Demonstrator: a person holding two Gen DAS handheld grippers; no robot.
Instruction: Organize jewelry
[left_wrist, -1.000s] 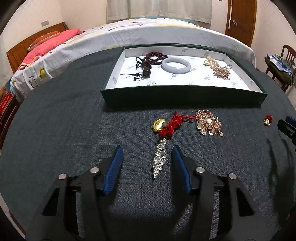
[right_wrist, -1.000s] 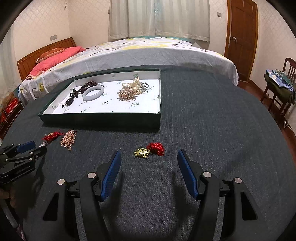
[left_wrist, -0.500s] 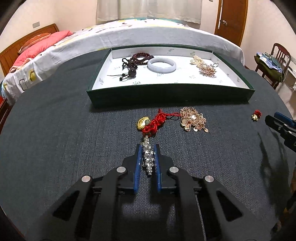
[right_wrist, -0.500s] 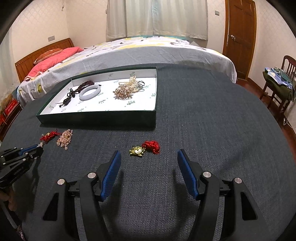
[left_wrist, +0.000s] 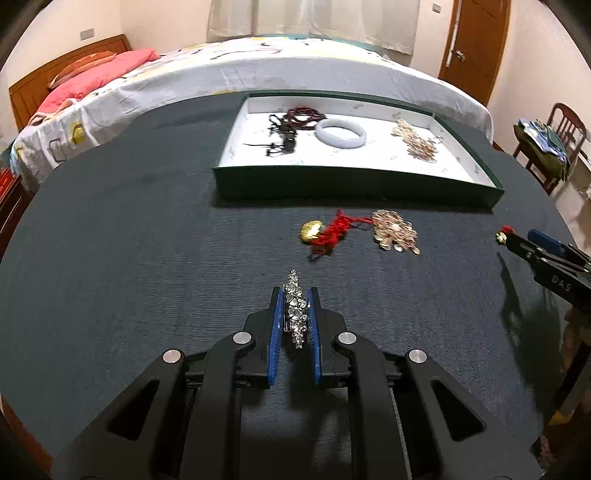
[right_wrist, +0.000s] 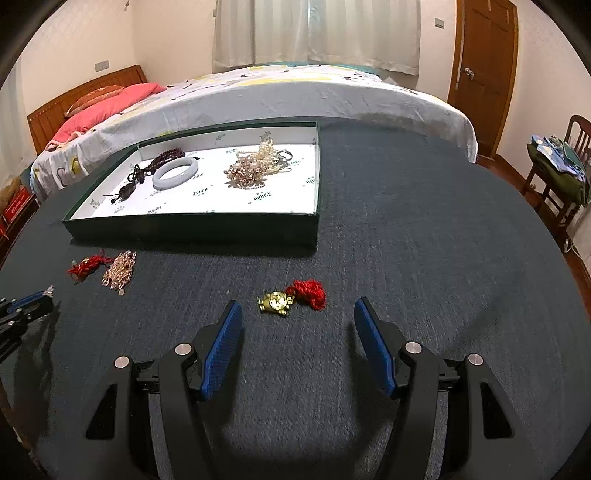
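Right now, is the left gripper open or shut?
Shut. The left gripper has its blue pads pressed against both sides of the silver rhinestone piece, whose tip sticks out ahead of them.

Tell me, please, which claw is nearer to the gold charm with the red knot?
Right. The right claw is open just short of the gold charm; the left claw is far off, gripping the crystal piece.

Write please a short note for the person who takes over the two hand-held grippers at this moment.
Left hand-held gripper: shut on the silver crystal piece.
Right hand-held gripper: open, just behind the gold charm with red knot.
Done: dark bead string, pale bangle and a gold-pearl cluster lie in the green tray.
Left: the held piece, the red knot with gold ingot, the rose-gold cluster and the charm.
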